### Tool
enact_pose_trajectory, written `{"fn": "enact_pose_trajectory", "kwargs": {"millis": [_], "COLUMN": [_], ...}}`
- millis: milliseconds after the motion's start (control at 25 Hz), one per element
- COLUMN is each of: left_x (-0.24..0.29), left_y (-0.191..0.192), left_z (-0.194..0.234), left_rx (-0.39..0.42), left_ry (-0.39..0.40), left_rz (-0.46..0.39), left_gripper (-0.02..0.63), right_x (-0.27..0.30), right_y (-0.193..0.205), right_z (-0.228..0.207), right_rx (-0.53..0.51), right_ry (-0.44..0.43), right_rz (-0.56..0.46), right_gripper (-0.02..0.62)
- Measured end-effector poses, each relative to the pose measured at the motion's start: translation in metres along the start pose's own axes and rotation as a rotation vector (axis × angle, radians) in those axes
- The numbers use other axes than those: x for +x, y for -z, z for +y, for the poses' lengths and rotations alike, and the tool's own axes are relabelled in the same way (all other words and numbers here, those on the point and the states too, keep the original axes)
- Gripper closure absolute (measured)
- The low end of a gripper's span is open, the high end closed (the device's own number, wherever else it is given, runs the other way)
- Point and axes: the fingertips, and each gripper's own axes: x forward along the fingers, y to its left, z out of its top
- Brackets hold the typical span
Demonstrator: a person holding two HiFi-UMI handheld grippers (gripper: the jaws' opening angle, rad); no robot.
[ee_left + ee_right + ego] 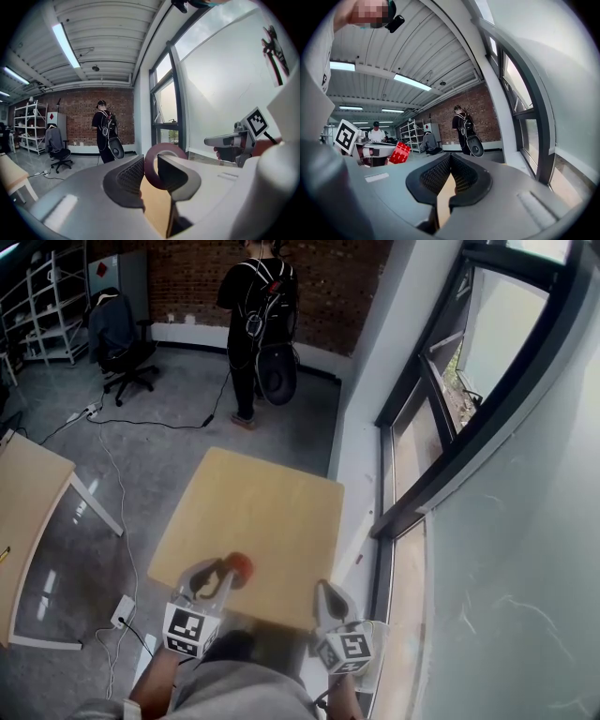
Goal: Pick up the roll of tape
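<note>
The roll of tape [241, 565] is a red ring, held over the near edge of the light wooden table [272, 507]. My left gripper [229, 570] is shut on it. In the left gripper view the tape roll [156, 152] stands upright between the two dark pads, its upper arc showing above them. My right gripper [324, 592] hovers at the table's near right corner, apart from the tape. Its jaws meet at the tips in the right gripper view, where the right gripper [450, 160] has nothing in it. That view also shows the tape roll [399, 152] off to the left.
A second wooden table [26, 507] stands at the left, with cables and a power strip [123, 611] on the grey floor between. A person with a backpack [259, 320] stands beyond the table, near an office chair [120, 345]. A window wall [441, 418] runs along the right.
</note>
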Motion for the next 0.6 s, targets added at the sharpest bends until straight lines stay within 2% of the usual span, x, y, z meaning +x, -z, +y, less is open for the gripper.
{"fn": "enact_pose_trajectory", "kwargs": {"millis": [600], "left_x": [-0.025], "left_y": [-0.006], "left_z": [0.001], "left_rx": [0.001], "left_ry": [-0.038], "left_rz": [-0.034], "left_gripper": [0.515], "right_x": [-0.017], "right_y": [-0.006], "right_z": [0.003], "right_rx": [-0.013], "right_ry": [-0.011], "right_rz": [-0.035], "right_gripper": [0.581]}}
